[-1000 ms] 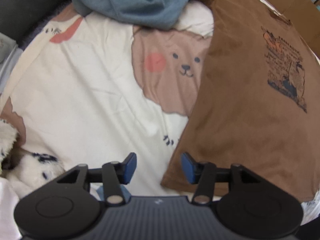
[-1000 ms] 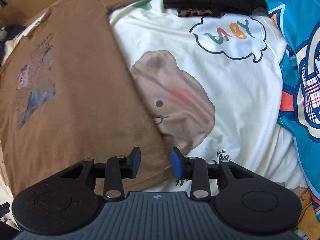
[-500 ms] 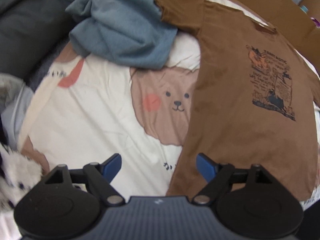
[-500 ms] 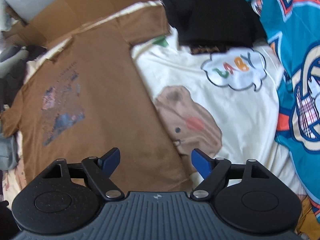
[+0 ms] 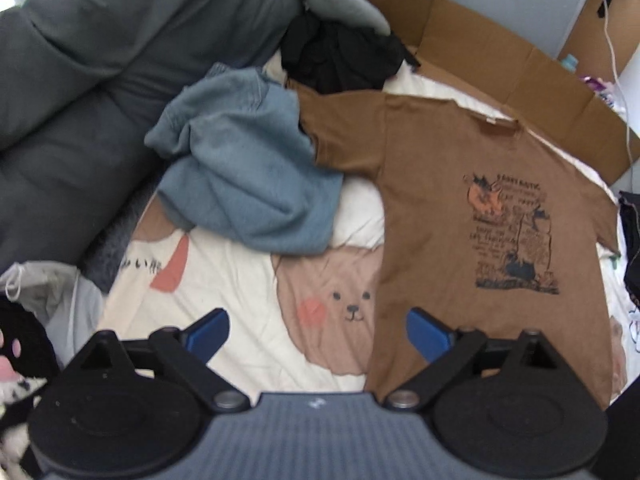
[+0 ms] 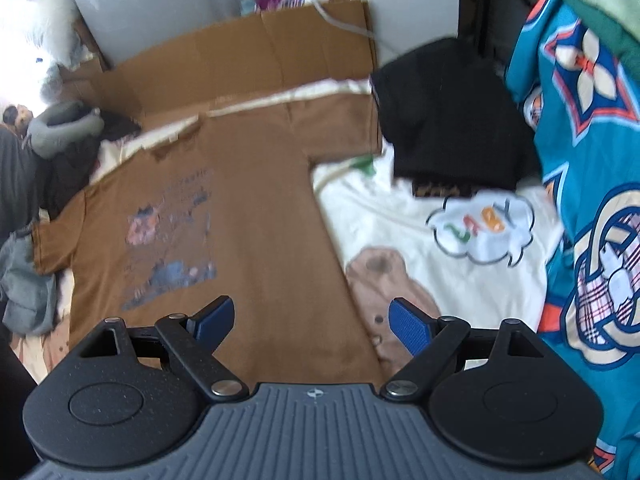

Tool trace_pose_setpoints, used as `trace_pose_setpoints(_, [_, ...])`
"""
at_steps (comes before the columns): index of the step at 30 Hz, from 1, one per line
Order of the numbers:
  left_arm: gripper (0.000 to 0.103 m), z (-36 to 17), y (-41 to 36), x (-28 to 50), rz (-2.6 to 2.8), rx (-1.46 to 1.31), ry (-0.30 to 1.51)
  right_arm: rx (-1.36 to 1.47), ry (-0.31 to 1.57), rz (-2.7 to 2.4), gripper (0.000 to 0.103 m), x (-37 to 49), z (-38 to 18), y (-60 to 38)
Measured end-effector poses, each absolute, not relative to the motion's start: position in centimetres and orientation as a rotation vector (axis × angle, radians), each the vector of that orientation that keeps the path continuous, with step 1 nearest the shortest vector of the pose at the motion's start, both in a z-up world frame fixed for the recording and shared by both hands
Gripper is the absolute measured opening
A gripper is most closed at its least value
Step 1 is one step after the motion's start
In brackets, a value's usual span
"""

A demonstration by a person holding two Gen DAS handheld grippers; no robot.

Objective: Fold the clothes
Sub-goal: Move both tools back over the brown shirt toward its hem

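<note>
So the brown short-sleeved cotton t-shirt with the dark graphic print is laid out flat, print side up, on the cream bedsheet with the cartoon bear faces, sleeves out to both sides and the hem nearest the cameras. No fold in it that I can see, so I'd say the folding itself hasn't started, only the spreading-out part looks done. The left gripper hangs above the shirt's hem-side edge, jaws spread wide with nothing in them. Same for the right gripper over the other edge, wide open and empty. The crumpled blue-grey sweatshirt just beside one sleeve and the black garment look like they're waiting their turn too.
</note>
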State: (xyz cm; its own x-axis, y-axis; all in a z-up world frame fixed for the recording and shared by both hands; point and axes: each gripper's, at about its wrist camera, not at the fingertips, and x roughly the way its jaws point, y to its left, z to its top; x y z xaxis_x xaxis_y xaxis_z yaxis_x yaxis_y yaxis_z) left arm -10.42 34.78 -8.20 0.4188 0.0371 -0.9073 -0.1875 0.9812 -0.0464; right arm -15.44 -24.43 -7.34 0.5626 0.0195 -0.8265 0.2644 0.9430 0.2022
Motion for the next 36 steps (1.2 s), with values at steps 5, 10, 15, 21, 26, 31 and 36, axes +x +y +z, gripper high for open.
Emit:
trace_pose_setpoints(5, [0.097, -7.0, 34.6, -9.8, 0.13, -0.163, 1.082, 0.33, 0.923, -0.154, 0.089, -15.4, -5.8, -24.0])
trace_pose_setpoints(10, [0.097, -5.6, 34.7, -9.1, 0.144, -0.179, 1.008, 0.354, 0.889, -0.108, 0.089, -14.6, -4.7, -23.3])
trace_pose_setpoints(15, [0.097, -4.9, 34.8, -8.0, 0.136, -0.196, 0.982, 0.324, 0.862, -0.049, 0.089, -13.1, -4.0, -21.7])
trace_pose_setpoints(21, [0.096, -5.0, 35.0, -6.5, 0.147, -0.206, 0.984, 0.334, 0.855, -0.014, 0.089, -11.2, -4.3, -20.2])
trace_pose_setpoints(26, [0.096, -4.9, 35.1, -5.5, 0.135, -0.237, 0.985, 0.338, 0.854, 0.028, 0.089, -9.7, -4.7, -19.4])
trace_pose_setpoints(31, [0.095, -4.4, 34.8, -4.4, 0.122, -0.253, 0.979, 0.31, 0.892, 0.033, 0.089, -7.6, -5.0, -19.0])
trace_pose_setpoints(36, [0.095, -4.8, 33.7, -2.7, 0.118, -0.225, 0.994, 0.273, 0.932, 0.011, 0.089, -5.2, -6.0, -19.1])
